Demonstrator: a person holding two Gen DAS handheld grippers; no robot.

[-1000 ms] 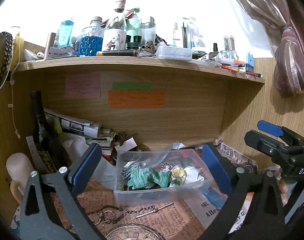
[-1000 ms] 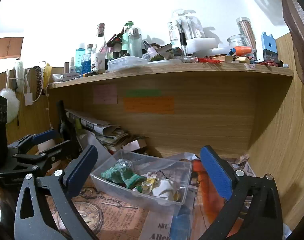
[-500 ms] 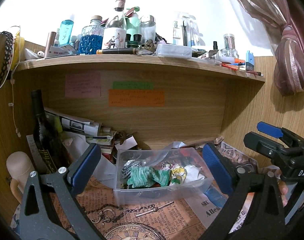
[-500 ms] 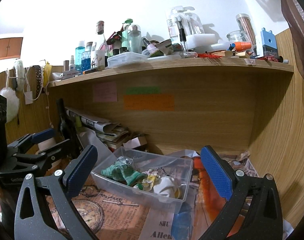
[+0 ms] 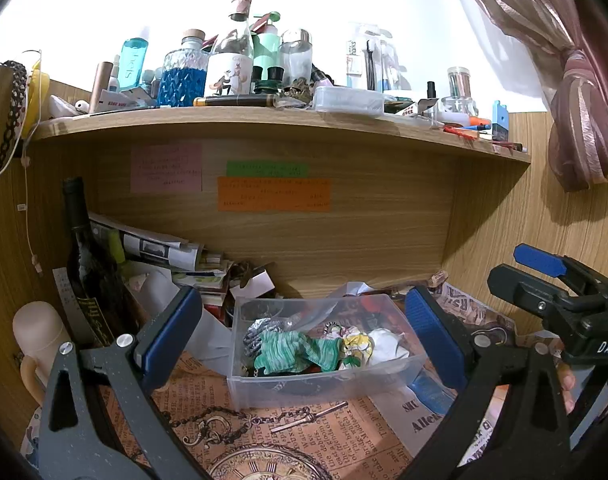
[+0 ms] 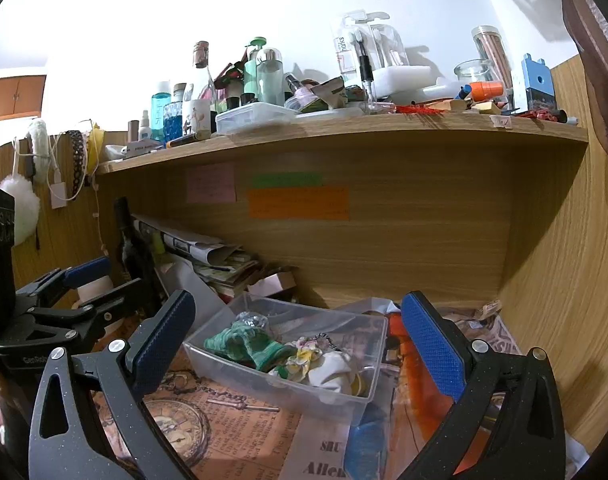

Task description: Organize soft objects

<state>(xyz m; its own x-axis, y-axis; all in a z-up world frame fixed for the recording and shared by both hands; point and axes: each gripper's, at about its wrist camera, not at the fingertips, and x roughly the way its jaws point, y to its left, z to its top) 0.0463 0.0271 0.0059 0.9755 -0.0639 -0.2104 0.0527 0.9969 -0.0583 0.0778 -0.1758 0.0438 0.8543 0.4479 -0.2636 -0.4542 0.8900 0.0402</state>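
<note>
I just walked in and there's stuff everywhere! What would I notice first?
Probably the clear plastic bin in the middle of the desk, holding a crumpled green cloth and other soft bits, with both open grippers, left gripper and right gripper, pointed at it. Next, the shelf above, crammed with bottles, and a dark wine bottle standing at the left.

Both wrist views looked forward, low, near counter (image 5: 304, 436); shared clear bin (image 5: 324, 384) (image 6: 279, 392), shelf (image 5: 263, 116) (image 6: 344, 128) above.
</note>
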